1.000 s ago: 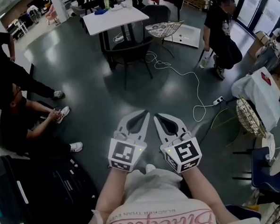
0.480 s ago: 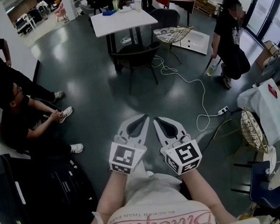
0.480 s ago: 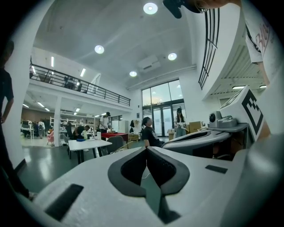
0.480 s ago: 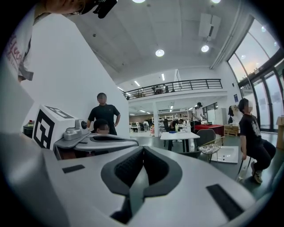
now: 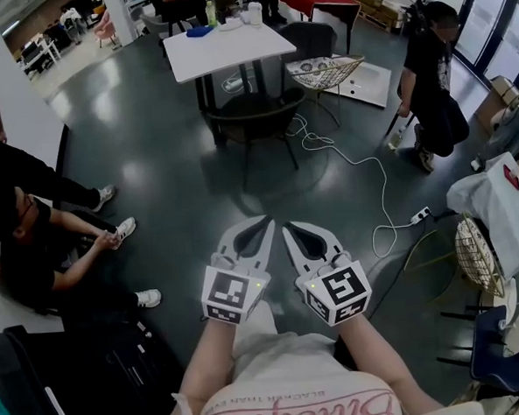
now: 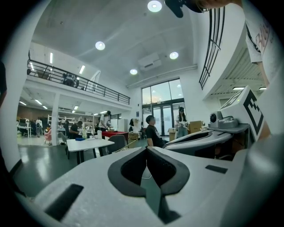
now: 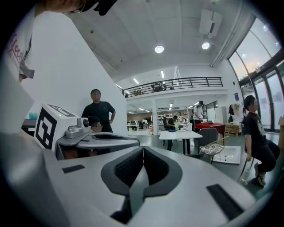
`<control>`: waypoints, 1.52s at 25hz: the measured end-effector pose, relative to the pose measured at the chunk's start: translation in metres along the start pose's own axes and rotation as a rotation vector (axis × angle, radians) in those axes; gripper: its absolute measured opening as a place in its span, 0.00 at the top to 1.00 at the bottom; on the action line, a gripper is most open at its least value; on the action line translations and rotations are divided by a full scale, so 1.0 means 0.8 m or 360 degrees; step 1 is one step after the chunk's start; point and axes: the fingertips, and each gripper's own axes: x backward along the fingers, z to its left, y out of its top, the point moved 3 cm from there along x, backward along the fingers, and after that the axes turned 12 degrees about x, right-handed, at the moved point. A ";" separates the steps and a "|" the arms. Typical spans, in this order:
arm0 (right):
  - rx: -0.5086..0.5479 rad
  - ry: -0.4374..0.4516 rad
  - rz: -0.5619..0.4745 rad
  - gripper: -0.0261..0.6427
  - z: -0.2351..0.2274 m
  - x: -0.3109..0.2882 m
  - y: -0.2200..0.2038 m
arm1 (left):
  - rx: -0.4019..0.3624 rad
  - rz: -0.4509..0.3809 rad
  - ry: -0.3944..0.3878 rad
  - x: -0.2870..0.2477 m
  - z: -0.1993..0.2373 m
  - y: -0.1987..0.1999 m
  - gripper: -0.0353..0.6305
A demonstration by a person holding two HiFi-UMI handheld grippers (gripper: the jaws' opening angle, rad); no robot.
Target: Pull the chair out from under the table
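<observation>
Walking in, I see the chair (image 5: 253, 108) nearer now, at twelve o'clock, tucked at the table (image 5: 232, 48) (well apart yet). Left gripper (image 5: 263, 223) and right gripper (image 5: 290, 231) are both closed, empty; no pull started.

Left gripper (image 6: 146, 149) with jaws together and empty, white table (image 6: 87, 144) and chair (image 6: 118, 141) well beyond
</observation>
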 end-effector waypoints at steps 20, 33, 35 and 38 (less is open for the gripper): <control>-0.0018 -0.0186 0.0082 0.95 -0.108 -0.295 0.023 | 0.0032 0.0050 -0.0154 -0.165 0.273 0.052 0.94; -0.0092 -0.0226 0.0156 0.95 -0.182 -0.398 0.002 | 0.0081 0.0130 -0.0175 -0.253 0.362 0.047 0.94; -0.0095 -0.0222 0.0166 0.95 -0.200 -0.416 -0.004 | 0.0084 0.0138 -0.0167 -0.275 0.377 0.047 0.94; -0.0100 -0.0241 0.0170 0.95 -0.233 -0.443 -0.010 | 0.0069 0.0147 -0.0169 -0.313 0.397 0.052 0.94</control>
